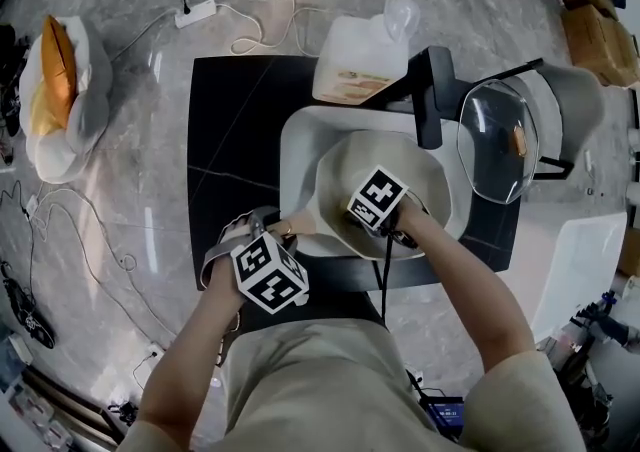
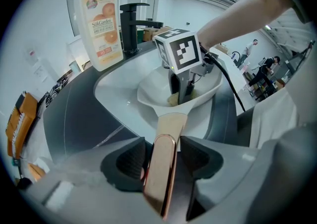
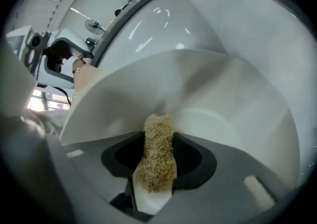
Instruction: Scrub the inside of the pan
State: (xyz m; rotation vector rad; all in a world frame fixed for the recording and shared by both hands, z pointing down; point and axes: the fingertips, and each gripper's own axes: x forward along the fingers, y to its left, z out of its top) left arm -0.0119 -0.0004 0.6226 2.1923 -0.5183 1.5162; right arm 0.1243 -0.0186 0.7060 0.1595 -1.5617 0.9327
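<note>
A white pan [image 1: 425, 175] lies tilted in the white sink [image 1: 300, 145]. Its copper-toned handle [image 2: 161, 178] runs back between the jaws of my left gripper [image 2: 161, 161], which is shut on it at the sink's near left corner [image 1: 268, 232]. My right gripper [image 1: 368, 222] reaches down into the pan, shut on a tan fibrous scrubber [image 3: 157, 153]. In the right gripper view the scrubber's tip rests against the pan's inner wall [image 3: 223, 99]. The left gripper view shows the right gripper [image 2: 181, 91] with the scrubber [image 2: 172, 100] low in the bowl of the pan [image 2: 148, 91].
A dish soap bottle [image 1: 360, 60] and a black faucet [image 1: 430, 90] stand behind the sink on the black counter [image 1: 240, 140]. A glass lid [image 1: 498, 140] lies at the right. On the floor at the left are a bag [image 1: 60, 90] and several cables.
</note>
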